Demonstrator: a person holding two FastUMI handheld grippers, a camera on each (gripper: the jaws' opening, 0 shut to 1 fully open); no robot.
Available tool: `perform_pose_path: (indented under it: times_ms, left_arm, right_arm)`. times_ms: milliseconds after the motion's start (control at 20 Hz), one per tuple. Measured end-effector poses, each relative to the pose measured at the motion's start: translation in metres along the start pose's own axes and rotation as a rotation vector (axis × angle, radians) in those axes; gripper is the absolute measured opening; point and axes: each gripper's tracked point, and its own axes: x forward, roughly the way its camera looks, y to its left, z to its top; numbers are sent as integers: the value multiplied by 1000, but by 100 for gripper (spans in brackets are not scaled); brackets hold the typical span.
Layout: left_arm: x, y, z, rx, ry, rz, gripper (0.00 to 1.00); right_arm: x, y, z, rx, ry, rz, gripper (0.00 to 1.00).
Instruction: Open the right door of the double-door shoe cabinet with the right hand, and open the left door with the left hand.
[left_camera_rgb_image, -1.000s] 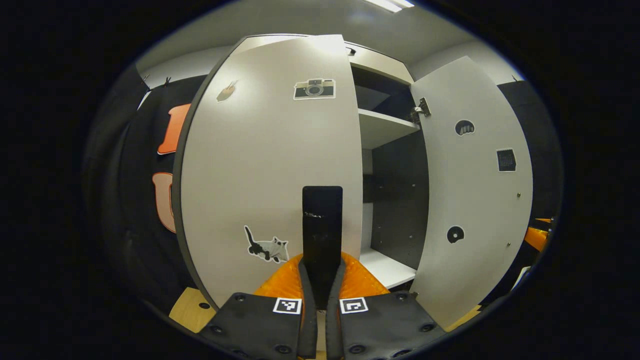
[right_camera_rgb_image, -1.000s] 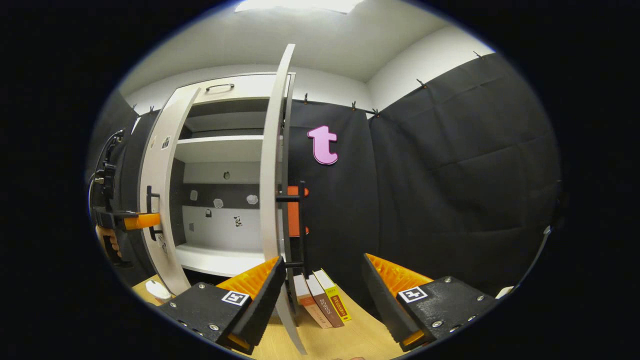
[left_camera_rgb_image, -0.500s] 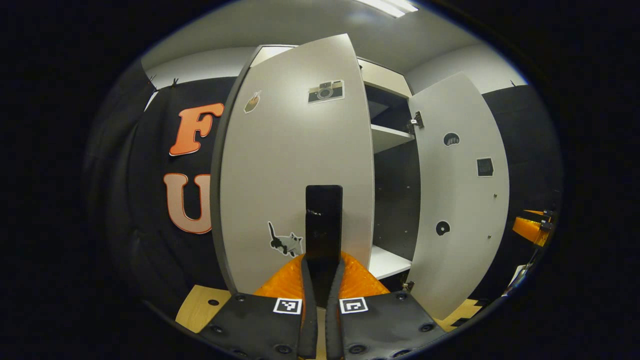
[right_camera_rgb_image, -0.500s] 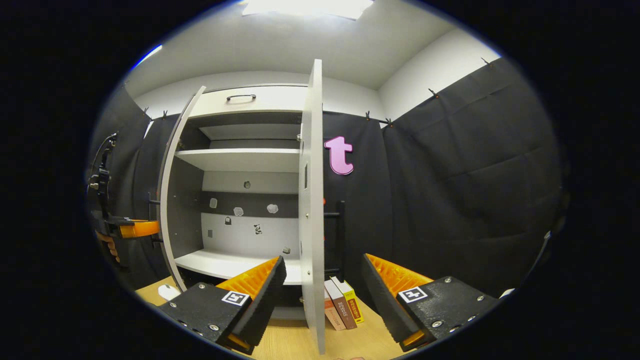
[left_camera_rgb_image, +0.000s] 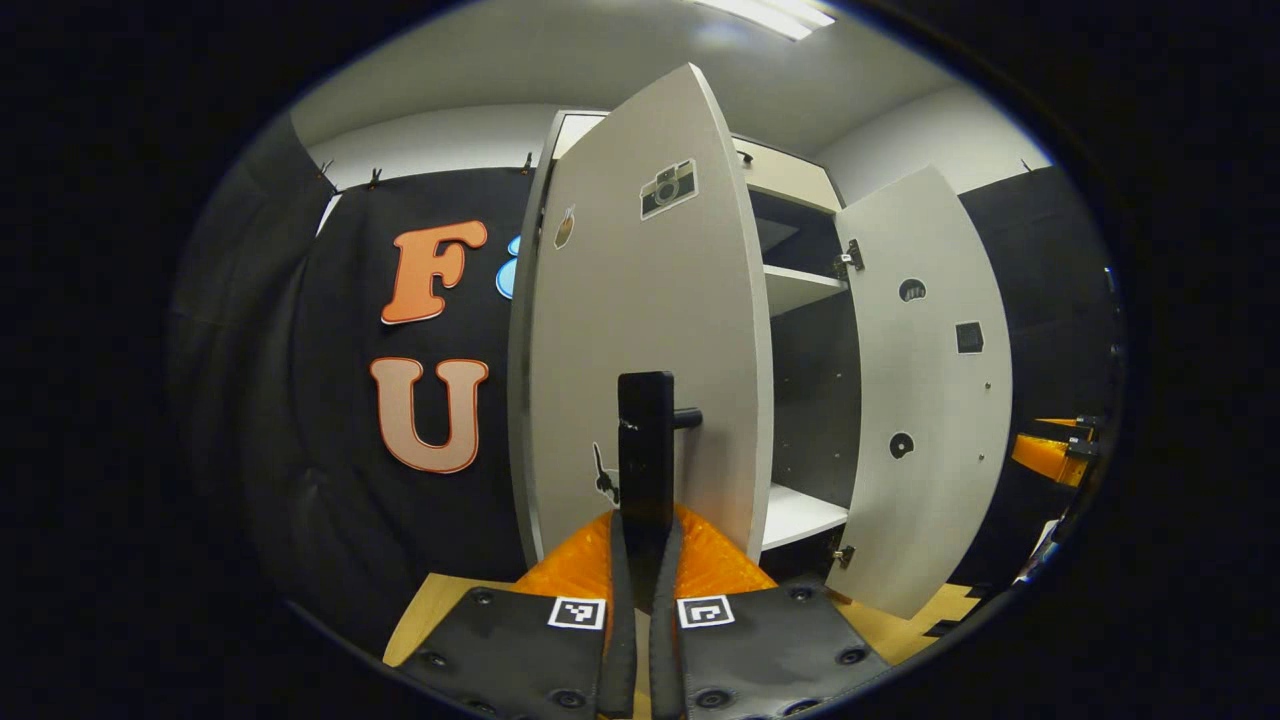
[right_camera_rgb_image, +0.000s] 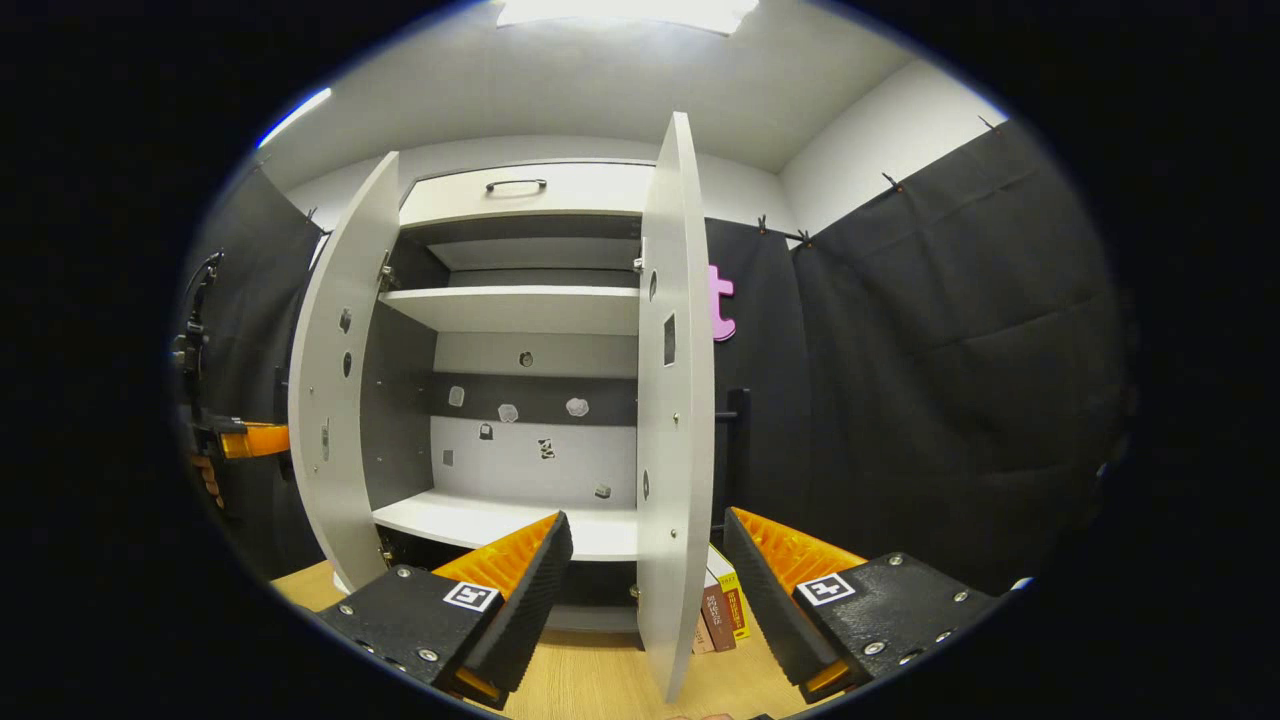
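The white shoe cabinet (right_camera_rgb_image: 510, 310) stands with both doors swung out. In the left gripper view my left gripper (left_camera_rgb_image: 645, 520) is shut on the black bar handle (left_camera_rgb_image: 645, 440) of the left door (left_camera_rgb_image: 640, 330), whose front carries stickers. The right door (left_camera_rgb_image: 925, 400) hangs open beyond it. In the right gripper view my right gripper (right_camera_rgb_image: 645, 522) is open, its fingers wide apart, with the right door's (right_camera_rgb_image: 675, 400) free edge standing in line between them. That door's handle (right_camera_rgb_image: 735, 440) pokes out behind it, untouched. The left gripper (right_camera_rgb_image: 245, 440) and its hand show at the far left.
Bare shelves (right_camera_rgb_image: 480, 520) with small stickers on the back panel fill the cabinet. A drawer with a dark handle (right_camera_rgb_image: 515, 185) sits on top. Some books (right_camera_rgb_image: 722, 605) lean at the right door's foot on the wooden floor (right_camera_rgb_image: 590, 680). Black cloth walls close in on both sides.
The left door has swung further out with my left gripper shut on its handle. The right gripper, still open, now sees the right door's inner face rather than its edge.
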Motion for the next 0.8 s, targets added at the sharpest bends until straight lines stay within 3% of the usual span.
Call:
perform_pose_path:
  times_ms: [800]
  left_arm:
    - [-28, 79, 3, 19, 8, 134, 7]
  right_arm:
    - [3, 11, 0, -3, -8, 6, 93]
